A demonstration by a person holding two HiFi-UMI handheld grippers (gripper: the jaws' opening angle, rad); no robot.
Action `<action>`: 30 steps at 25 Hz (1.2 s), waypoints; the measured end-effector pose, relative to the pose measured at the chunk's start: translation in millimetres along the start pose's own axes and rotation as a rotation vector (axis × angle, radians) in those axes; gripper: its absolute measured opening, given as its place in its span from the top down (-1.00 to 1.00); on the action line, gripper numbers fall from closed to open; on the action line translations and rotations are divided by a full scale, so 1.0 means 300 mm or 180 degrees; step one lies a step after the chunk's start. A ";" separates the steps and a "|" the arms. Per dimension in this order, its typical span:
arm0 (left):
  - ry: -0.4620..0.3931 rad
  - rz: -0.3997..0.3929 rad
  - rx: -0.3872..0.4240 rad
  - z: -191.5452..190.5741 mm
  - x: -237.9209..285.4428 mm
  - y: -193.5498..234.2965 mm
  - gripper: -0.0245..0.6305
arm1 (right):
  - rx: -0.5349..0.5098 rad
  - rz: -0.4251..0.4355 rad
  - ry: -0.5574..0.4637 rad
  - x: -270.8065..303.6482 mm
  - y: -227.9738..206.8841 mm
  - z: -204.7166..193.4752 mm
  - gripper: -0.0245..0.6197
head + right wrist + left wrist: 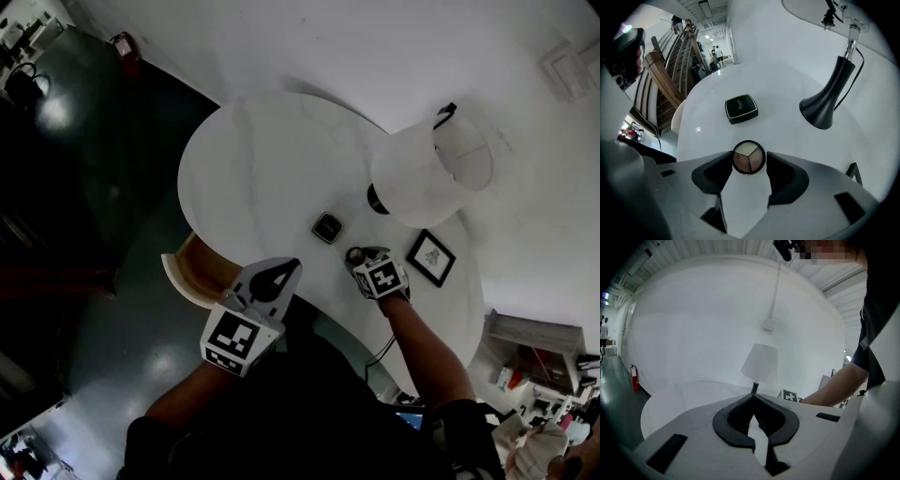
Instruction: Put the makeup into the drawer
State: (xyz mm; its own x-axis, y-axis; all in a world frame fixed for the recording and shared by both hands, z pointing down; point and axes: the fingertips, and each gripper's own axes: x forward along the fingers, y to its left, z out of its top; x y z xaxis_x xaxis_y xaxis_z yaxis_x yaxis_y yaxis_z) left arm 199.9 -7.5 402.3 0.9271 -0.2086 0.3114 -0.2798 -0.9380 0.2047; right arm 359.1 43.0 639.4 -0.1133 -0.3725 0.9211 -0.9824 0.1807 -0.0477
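A round eyeshadow compact with three shades lies on the white round table, and my right gripper points steeply down at it. Its fingertips rest against both sides of the compact. In the head view this compact shows just past the right gripper. A black square compact lies flat a little farther in. A wood-lined drawer stands pulled out at the table's near left edge. My left gripper hovers beside it, shut and empty.
A lamp with a white shade and black base stands to the right of the compacts. A small black picture frame lies to the right of my right hand. Wooden slatted furniture stands beyond the table.
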 end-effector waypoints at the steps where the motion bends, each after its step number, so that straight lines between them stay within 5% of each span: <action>1: -0.0003 -0.0001 -0.0004 -0.001 -0.002 0.001 0.89 | -0.0008 -0.0034 -0.0010 -0.002 -0.004 0.002 0.23; 30: -0.0064 -0.0474 0.0258 0.014 -0.157 -0.040 0.89 | 0.0430 -0.0270 -0.0323 -0.217 0.147 -0.035 0.26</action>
State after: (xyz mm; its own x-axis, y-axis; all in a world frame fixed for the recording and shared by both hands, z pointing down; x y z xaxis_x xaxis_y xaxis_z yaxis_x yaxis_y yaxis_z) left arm 160.6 12.5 381.3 0.9618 -0.0704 0.2646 -0.1187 -0.9780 0.1713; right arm 324.7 84.8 581.4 -0.0369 -0.4724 0.8806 -0.9993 0.0236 -0.0293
